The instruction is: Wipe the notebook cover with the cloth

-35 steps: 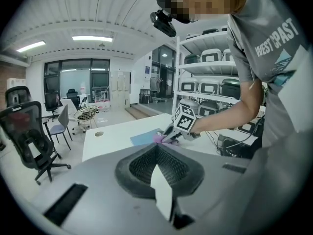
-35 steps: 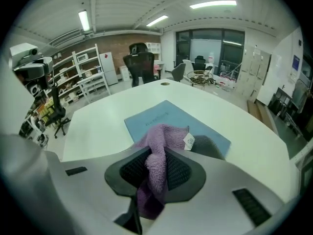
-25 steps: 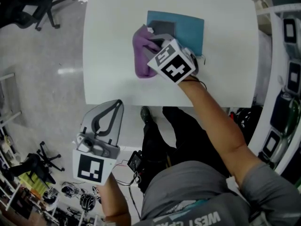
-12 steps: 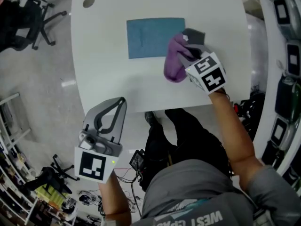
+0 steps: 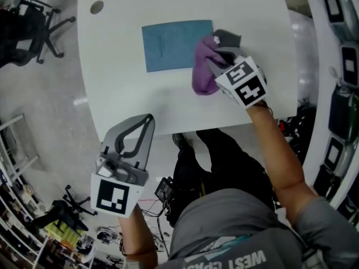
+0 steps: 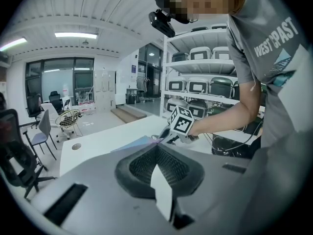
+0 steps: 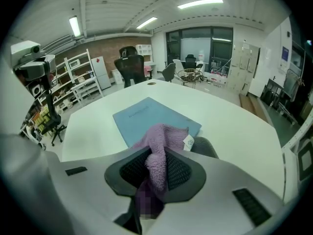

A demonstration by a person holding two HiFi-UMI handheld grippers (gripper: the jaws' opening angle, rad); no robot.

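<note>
1. Notebook (image 5: 174, 45): you have 1, blue and closed. It lies flat on the white table (image 5: 123, 88), toward the far side in the head view.
2. At the far left, 1 black office chair (image 5: 28, 24) stands on the floor beside the table. There is 1 round hole (image 5: 96, 7) near the table's far left corner.
3. Your left gripper (image 5: 147, 119) hangs past the table's near edge, over the floor and well apart from the notebook. In the left gripper view its 2 jaws meet tip to tip, and nothing sits between them.
4. Cloth (image 5: 203, 72): you have 1, purple and bunched up. It drapes over the notebook's right edge, partly on the cover and partly on the bare table just beside it. It carries 1 small white tag (image 7: 189, 142).
5. Your right gripper (image 5: 219, 54) points down at that same right edge. Its 2 jaws are pinched narrow on the cloth. In the right gripper view, 1 thick fold stands squeezed between the pads, and the loose end spills forward onto the cover.
6. At the far right, white shelving (image 5: 342, 55) holds storage bins. You cannot count them from these views.
</note>
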